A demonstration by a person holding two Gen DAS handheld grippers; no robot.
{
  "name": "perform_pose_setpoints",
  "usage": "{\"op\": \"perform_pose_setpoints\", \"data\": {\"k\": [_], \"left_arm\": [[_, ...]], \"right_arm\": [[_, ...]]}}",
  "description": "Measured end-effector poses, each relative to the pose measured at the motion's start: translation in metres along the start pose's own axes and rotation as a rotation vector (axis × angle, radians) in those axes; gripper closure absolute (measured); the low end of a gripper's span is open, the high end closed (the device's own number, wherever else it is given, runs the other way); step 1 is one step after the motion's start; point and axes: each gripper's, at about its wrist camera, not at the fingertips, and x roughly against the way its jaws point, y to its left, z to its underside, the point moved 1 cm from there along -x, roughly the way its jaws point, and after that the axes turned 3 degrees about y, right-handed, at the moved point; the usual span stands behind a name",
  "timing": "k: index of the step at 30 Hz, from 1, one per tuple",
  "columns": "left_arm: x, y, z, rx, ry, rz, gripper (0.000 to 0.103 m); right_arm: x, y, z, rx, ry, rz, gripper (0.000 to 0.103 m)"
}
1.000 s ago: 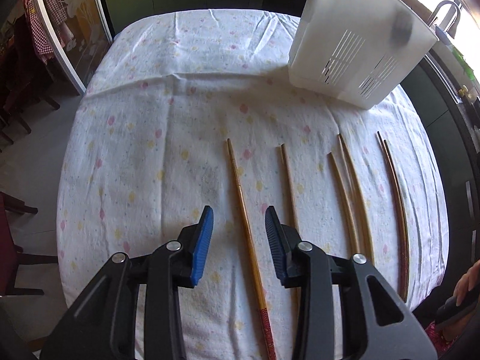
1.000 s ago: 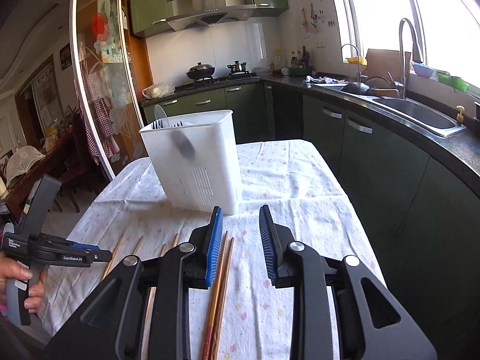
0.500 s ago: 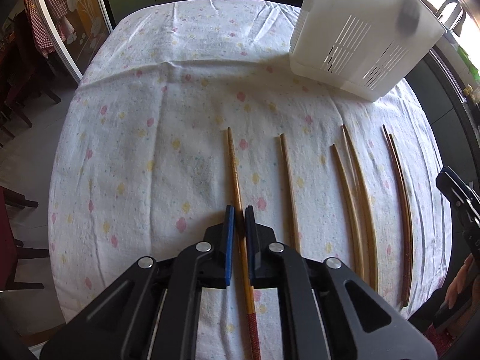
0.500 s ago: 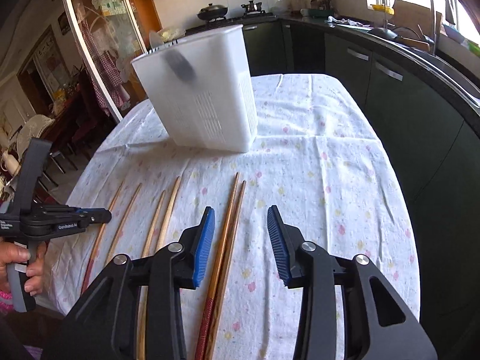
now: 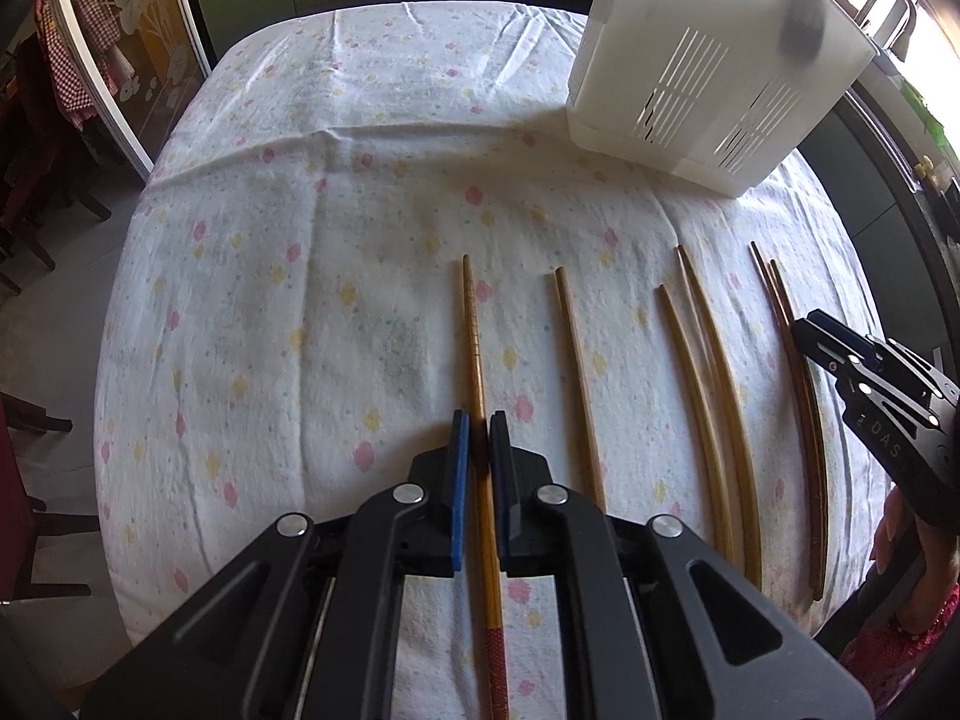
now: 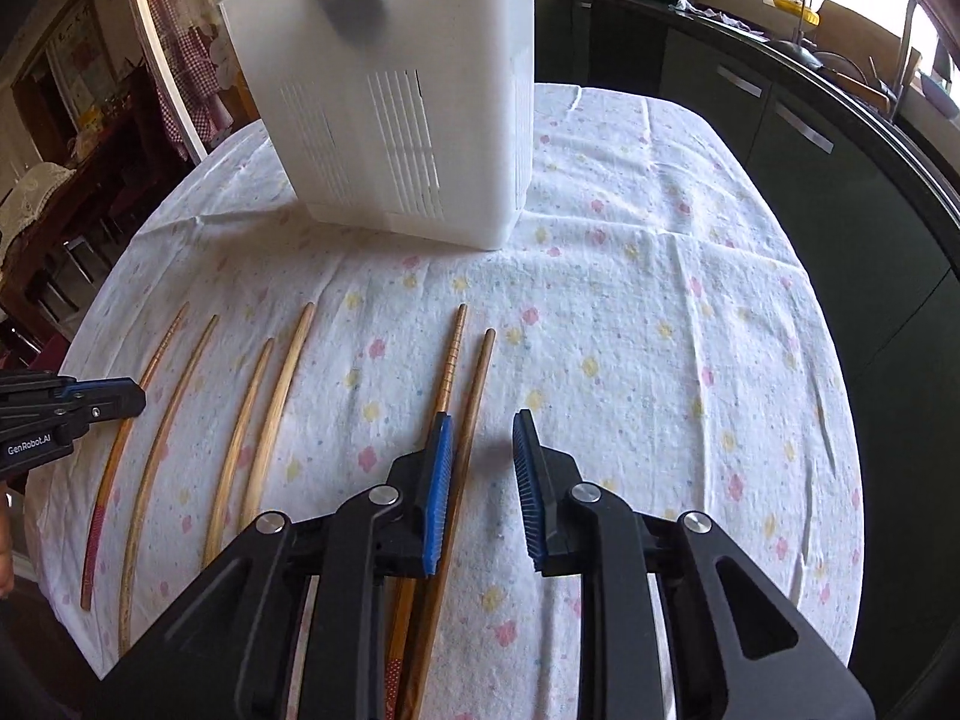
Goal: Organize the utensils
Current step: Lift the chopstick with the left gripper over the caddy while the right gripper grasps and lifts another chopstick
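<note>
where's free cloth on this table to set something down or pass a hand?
Free: the wide stretch of tablecloth left of the leftmost chopstick, and the cloth right of the right claw. Crowded: the chopstick row, from the left claw across to the rightmost pair, below the white basket.

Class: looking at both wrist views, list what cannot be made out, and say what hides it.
- White basket contents: both views, rim cut off, walls frosted.
- Red-ended chopstick near end: left view, bottom edge.
- Paired chopsticks near ends: right view, behind right gripper.
</note>
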Motion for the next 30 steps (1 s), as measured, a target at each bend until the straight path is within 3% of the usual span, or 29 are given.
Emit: {"op": "perform_pose_setpoints", "data": {"k": [3,5,7,11,23,30], "left_arm": [[0.000,-0.001,0.001,-0.005,-0.005,-0.003,0.096],[0.000,-0.003,0.002,-0.009,-0.011,-0.006,0.096],[-0.001,-0.004,0.002,-0.006,-0.014,-0.002,0.096],[0.000,0.000,0.001,0.012,-0.008,0.025,0.096],[0.058,0.002,-0.008,-0.001,-0.139,0.080,0.097],[0.108,-0.011,-0.014,-0.044,-0.248,0.118,0.097]], "right_arm": [[-0.003,0.006,-0.004,0.028,0.000,0.027,0.083],[-0.004,0.011,-0.007,0.043,0.004,0.019,0.096],[-0.006,0.013,-0.010,0.049,0.010,0.023,0.097],[-0.003,0.001,-0.011,-0.022,0.016,-0.067,0.097],[0.097,-0.022,-0.004,-0.105,-0.226,-0.208,0.097],[0.152,-0.024,0.002,-0.106,-0.351,-0.238,0.097]]}}
